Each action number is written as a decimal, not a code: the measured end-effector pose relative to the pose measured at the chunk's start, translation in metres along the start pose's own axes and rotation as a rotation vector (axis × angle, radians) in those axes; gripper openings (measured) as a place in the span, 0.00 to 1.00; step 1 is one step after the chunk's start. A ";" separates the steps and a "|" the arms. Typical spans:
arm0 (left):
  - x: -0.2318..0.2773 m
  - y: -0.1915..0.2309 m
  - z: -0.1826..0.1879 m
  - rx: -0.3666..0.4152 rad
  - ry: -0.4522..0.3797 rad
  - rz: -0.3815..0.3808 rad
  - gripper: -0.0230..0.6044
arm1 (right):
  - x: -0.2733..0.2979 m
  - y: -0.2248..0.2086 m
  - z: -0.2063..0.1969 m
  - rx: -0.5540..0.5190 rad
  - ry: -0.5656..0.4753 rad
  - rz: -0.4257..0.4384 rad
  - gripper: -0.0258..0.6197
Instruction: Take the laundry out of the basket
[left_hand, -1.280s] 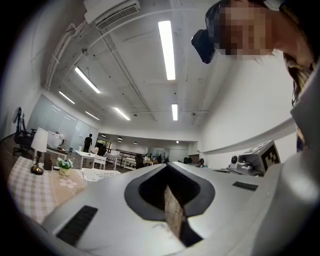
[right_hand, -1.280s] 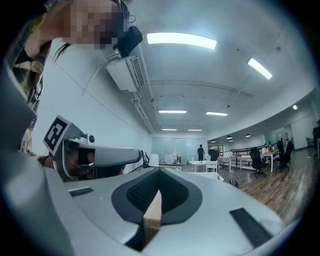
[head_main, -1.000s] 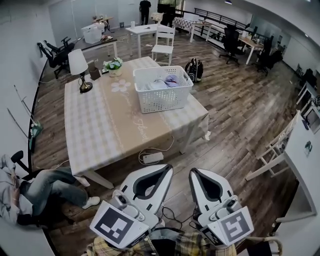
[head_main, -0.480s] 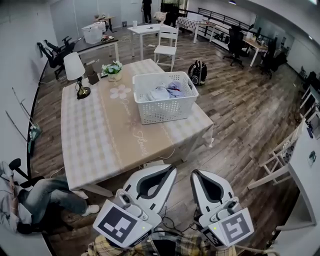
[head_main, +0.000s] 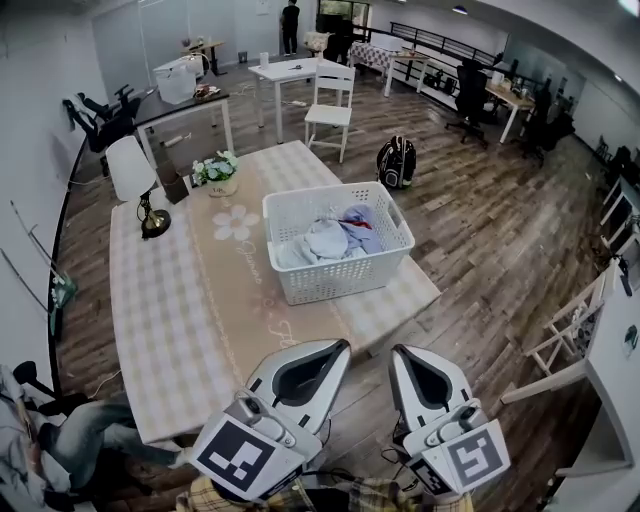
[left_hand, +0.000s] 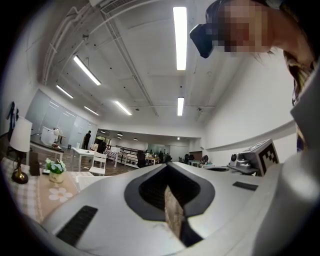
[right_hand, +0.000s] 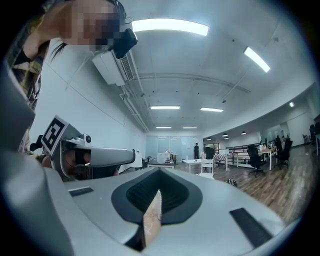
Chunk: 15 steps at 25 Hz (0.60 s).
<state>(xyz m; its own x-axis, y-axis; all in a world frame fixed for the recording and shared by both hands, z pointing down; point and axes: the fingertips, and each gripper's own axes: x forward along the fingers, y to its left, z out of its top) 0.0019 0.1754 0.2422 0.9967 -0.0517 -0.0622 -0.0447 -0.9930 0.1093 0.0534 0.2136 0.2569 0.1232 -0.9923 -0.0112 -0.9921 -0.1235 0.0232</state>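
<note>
My left gripper (head_main: 333, 347) and my right gripper (head_main: 398, 352) sit side by side at the bottom centre of the head view, each with its jaws pressed together on nothing; the white basket (head_main: 345, 285) stands on the checked table (head_main: 170, 300) in mid-frame, above them; the laundry (head_main: 335, 240), pale blue and white, lies heaped inside it; a lamp (head_main: 135, 180) stands at upper left.

Head cam steeply down on table (head_main: 170, 300); gripper cams level, sharing far room.
</note>
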 end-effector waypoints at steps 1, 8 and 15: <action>0.004 0.011 0.002 0.010 -0.015 0.001 0.06 | 0.010 -0.002 0.003 0.012 -0.017 -0.003 0.04; 0.017 0.064 0.000 -0.001 -0.022 0.034 0.06 | 0.049 -0.021 -0.012 0.013 0.034 -0.040 0.04; 0.038 0.094 -0.009 -0.019 -0.005 0.056 0.06 | 0.080 -0.039 -0.021 0.021 0.051 -0.028 0.04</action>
<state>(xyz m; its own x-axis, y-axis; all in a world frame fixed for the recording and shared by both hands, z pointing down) 0.0363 0.0812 0.2595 0.9923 -0.1080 -0.0605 -0.0993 -0.9864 0.1313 0.1025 0.1388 0.2762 0.1512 -0.9877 0.0394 -0.9885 -0.1512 0.0023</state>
